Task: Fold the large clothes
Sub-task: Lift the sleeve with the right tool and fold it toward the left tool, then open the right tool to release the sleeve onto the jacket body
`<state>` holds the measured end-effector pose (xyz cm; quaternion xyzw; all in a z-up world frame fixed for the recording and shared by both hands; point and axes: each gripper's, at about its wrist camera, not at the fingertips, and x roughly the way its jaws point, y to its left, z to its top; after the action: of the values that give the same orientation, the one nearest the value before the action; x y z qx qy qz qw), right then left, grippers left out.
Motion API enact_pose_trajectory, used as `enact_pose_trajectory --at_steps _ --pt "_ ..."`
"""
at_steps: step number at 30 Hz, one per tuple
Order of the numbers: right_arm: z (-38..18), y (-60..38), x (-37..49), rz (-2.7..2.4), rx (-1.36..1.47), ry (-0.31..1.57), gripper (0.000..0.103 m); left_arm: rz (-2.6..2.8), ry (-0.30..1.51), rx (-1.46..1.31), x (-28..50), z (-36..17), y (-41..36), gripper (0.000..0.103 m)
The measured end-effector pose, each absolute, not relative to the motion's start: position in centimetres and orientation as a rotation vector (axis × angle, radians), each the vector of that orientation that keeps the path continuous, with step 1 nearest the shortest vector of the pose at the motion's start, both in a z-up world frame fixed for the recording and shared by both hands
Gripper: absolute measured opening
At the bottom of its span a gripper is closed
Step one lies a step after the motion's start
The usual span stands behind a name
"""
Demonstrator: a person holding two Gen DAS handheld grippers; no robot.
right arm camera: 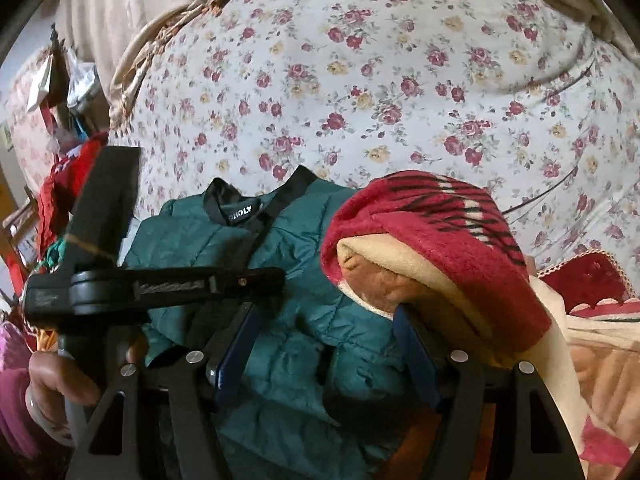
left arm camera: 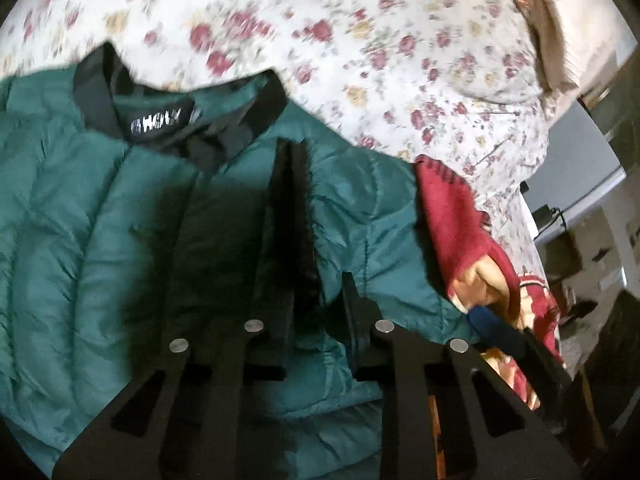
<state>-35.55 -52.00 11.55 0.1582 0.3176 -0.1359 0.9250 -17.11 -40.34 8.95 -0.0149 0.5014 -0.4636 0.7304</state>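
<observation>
Floral bedspread [right arm camera: 360, 80] carries one green puffer jacket [left arm camera: 100, 208], collar [left arm camera: 100, 96] pointing away, its length running toward the grippers; one red blanket [right arm camera: 432, 232] lies just beside it. Left gripper [left arm camera: 292, 184] is nearer, fingers pressed together over the jacket's chest, any pinched fabric hidden. Right gripper [right arm camera: 324, 356] hangs spread above the hem, empty.

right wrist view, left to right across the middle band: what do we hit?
Person's hand on the other gripper's handle → left gripper lying across → green puffer jacket → red and cream blanket → floral bedspread.
</observation>
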Motion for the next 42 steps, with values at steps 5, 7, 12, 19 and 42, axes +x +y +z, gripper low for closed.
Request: enact_pose_trajectory --at_steps 5,7,12,19,42 --pt "11.4 -55.7 -37.2 -0.489 0.356 0.632 0.067 -1.002 1.055 -0.027 -16.7 10.6 -39.0 0.014" --pt "10.0 -59.5 -38.5 -0.557 0.527 0.651 0.083 -1.008 1.029 -0.029 -16.3 11.3 -37.5 0.014" --pt "10.1 -60.5 -40.4 -0.579 0.628 0.616 0.083 -0.936 0.926 0.005 -15.5 13.4 -33.3 0.013" --pt "12.8 -56.8 -39.0 -0.442 0.596 0.576 0.083 -0.801 0.860 -0.017 -11.2 14.8 -26.9 0.012" --pt "9.4 -56.3 -32.6 -0.489 0.588 0.702 0.090 -0.612 0.937 0.009 -8.3 8.1 -19.1 0.011"
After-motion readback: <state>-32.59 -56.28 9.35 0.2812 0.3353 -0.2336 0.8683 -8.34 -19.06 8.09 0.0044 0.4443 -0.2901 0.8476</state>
